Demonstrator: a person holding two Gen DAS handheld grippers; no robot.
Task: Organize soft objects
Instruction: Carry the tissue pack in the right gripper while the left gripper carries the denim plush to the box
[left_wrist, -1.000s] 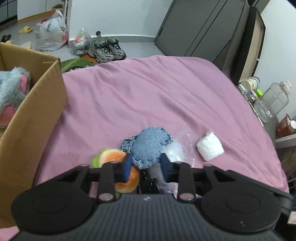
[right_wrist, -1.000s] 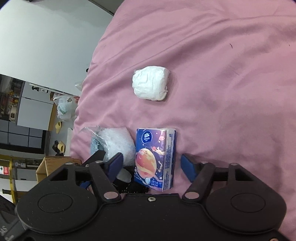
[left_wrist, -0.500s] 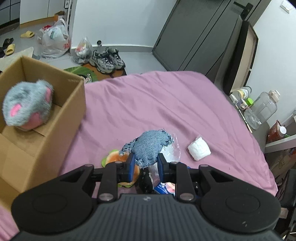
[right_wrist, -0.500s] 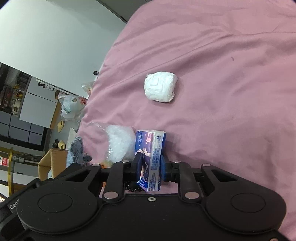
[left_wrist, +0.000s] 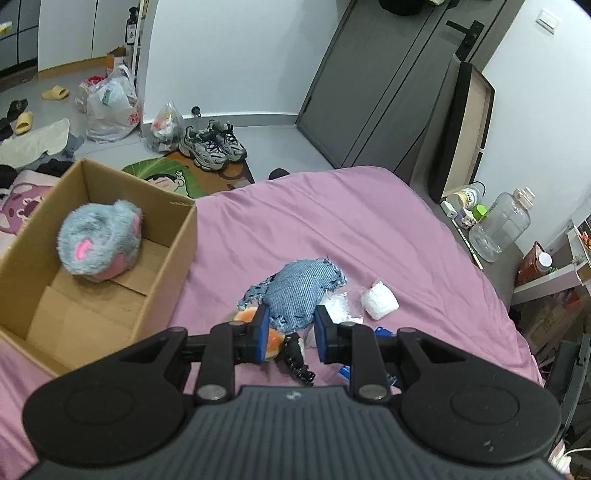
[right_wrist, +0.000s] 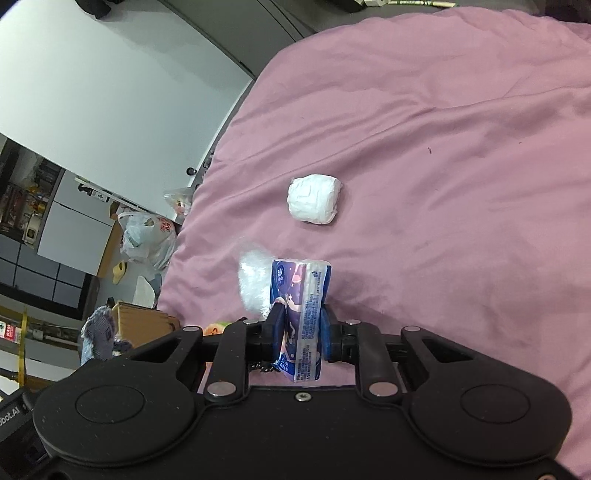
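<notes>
Denim pouch (left_wrist: 301, 295) pinched between left gripper (left_wrist: 290, 334) fingers, tissue pack (right_wrist: 301, 317) clamped in right gripper (right_wrist: 298, 330); keep both squeezed, carry over cardboard box (left_wrist: 177, 251)

Black plastic on both grippers (left_wrist: 290, 334) (right_wrist: 302, 330), with blue pads (left_wrist: 263, 332) at the fingertips. Round silver screws on each finger link; ribbed housing at 6 o'clock, left view.
</notes>
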